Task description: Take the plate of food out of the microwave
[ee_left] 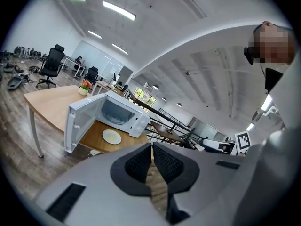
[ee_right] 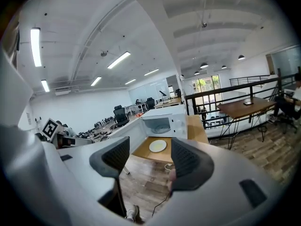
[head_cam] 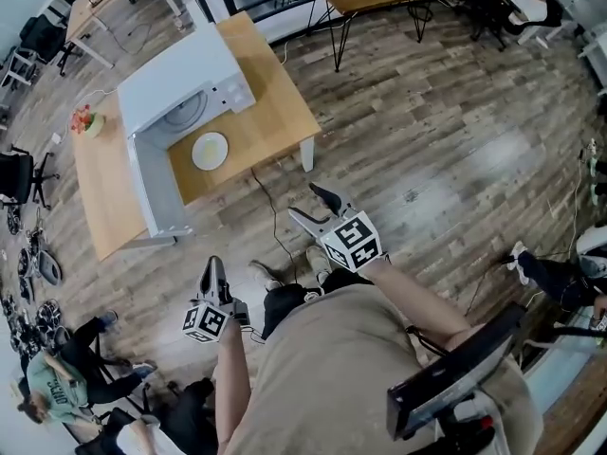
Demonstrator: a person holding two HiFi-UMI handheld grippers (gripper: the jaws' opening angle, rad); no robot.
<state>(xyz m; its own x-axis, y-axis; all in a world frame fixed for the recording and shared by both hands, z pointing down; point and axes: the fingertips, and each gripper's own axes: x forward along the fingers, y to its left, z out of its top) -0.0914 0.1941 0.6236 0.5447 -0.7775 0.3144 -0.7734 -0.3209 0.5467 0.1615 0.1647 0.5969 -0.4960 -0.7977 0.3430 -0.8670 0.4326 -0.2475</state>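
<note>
The plate (head_cam: 210, 150) lies on the tabletop (head_cam: 275, 112) just in front of the microwave (head_cam: 185, 88). The door (head_cam: 152, 192) is swung wide and the cavity shows only the turntable (head_cam: 187, 110), so the taking-out looks done (what sits on the plate is too small to tell). Both tools hang well apart from the tabletop, over the wooden floor (head_cam: 427, 140), and in the head view the plate is at about eleven o'clock from the person. The left tool (ee_left: 152, 147) has its jaws drawn almost together with nothing between them. The right tool (ee_right: 150, 149) stands wide and empty, with the plate far off in its gap. If anything remains, it is tidying. Walk in from the six o'clock side and mind the cable (head_cam: 270, 218) trailing on the floor. Then nudge the door shut with the flank of the narrow left tool, keeping clear of the plate at the door's three o'clock.
</note>
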